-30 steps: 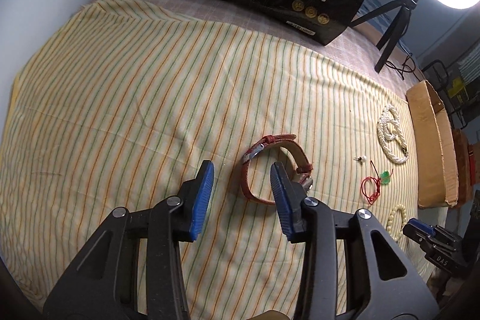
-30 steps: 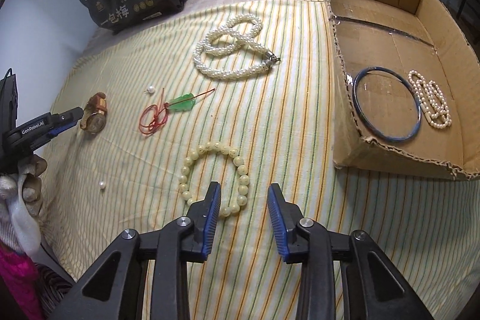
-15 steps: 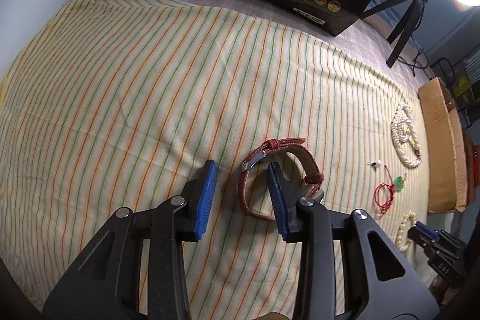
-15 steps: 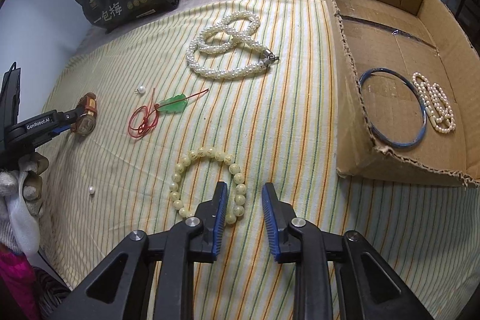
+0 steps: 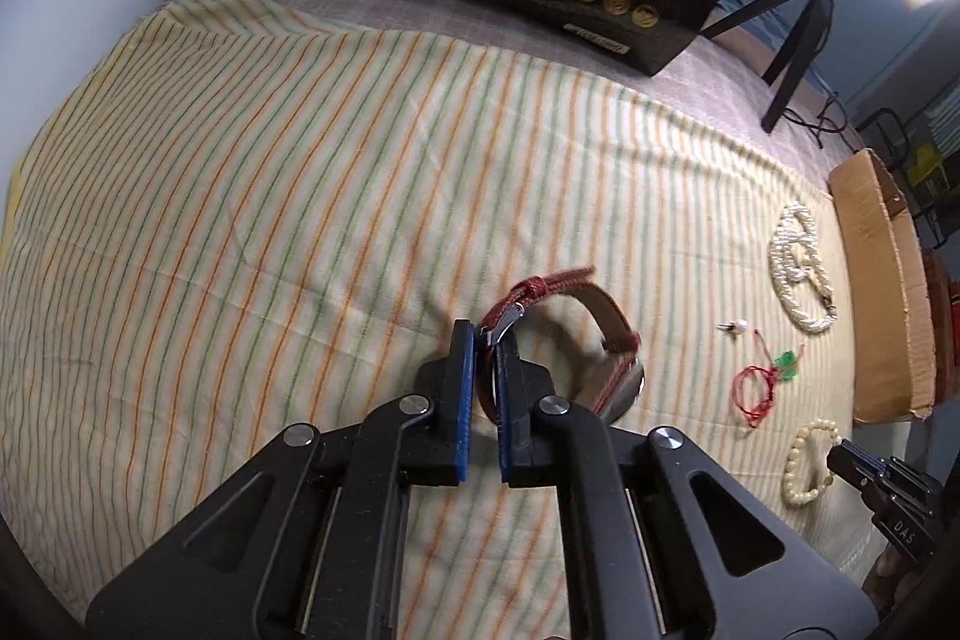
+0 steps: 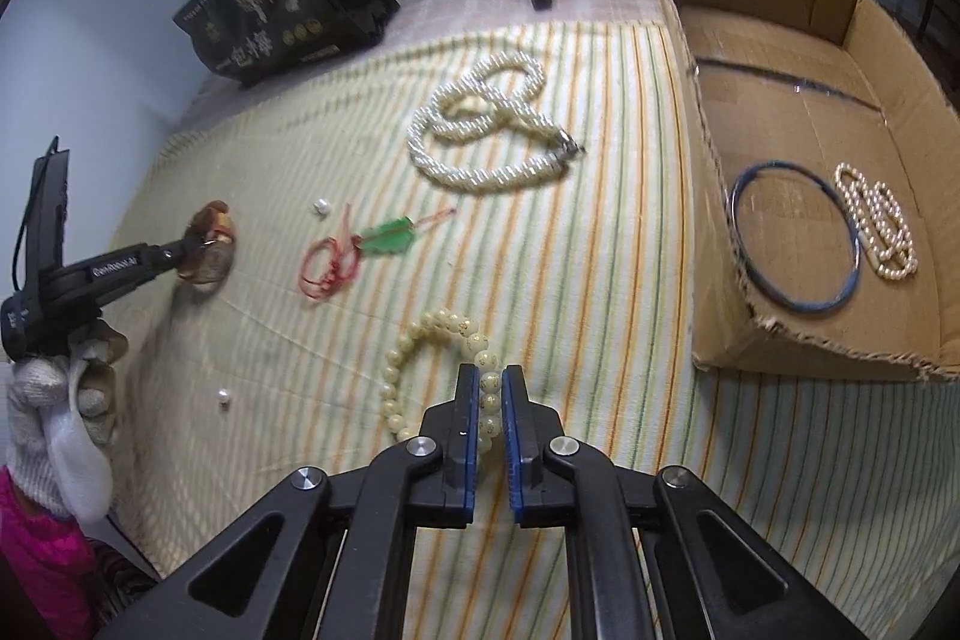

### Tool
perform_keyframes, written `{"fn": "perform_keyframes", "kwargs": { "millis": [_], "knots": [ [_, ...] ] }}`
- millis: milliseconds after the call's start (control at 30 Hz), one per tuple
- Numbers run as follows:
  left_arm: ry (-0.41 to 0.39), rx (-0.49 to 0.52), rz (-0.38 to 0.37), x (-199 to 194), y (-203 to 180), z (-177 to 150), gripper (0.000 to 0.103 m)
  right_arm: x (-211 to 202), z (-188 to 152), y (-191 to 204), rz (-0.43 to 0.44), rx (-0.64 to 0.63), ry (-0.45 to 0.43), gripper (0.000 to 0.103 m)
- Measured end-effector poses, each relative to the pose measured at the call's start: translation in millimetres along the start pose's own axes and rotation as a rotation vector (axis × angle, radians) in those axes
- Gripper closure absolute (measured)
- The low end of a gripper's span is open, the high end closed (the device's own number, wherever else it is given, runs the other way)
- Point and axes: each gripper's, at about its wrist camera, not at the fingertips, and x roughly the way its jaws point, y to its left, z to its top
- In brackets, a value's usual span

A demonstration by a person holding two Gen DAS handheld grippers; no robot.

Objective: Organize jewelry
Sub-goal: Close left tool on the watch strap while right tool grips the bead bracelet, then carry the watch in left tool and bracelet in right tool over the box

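We have both tools pinched onto jewelry, their jaws having just closed. Our left gripper (image 5: 487,340) clamps the near side of the red leather-strap watch (image 5: 564,334), whose loop stands on edge on the yellow striped cloth (image 5: 270,196), its long axis running from our pads toward 1 o'clock, the case at the far right of the loop. Our right gripper (image 6: 491,388) presses on the right side of the cream beaded bracelet (image 6: 420,358), the rest of the ring lying toward 10 o'clock from the pads.

What the coming move turns on, as we judge it: the open brown cardboard box (image 6: 720,280) lies at 2 o'clock from the right gripper, just beside the bracelet, while from the left gripper it sits well away at 3 o'clock. So the right hand is nearer. The box already holds a thin blue bangle (image 6: 795,235) and a small pearl strand (image 6: 879,220). The bracelet's beads look glossy, pale and round; the strap looks stiff enough to keep its loop.
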Motion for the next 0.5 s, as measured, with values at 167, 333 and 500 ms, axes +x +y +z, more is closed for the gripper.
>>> {"fn": "perform_keyframes", "kwargs": {
  "millis": [167,333,500],
  "knots": [
    [-0.030,0.006,-0.033,-17,-8,-1,0.099,-18,2,8,0.026,-0.013,-0.045,0.098],
    [-0.057,0.020,-0.063,-33,-17,-3,0.099,-32,3,15,0.045,-0.020,-0.078,0.098],
    [-0.081,0.045,-0.085,-48,-30,-7,0.099,-52,4,21,0.047,-0.034,-0.124,0.098]
  ]
}}
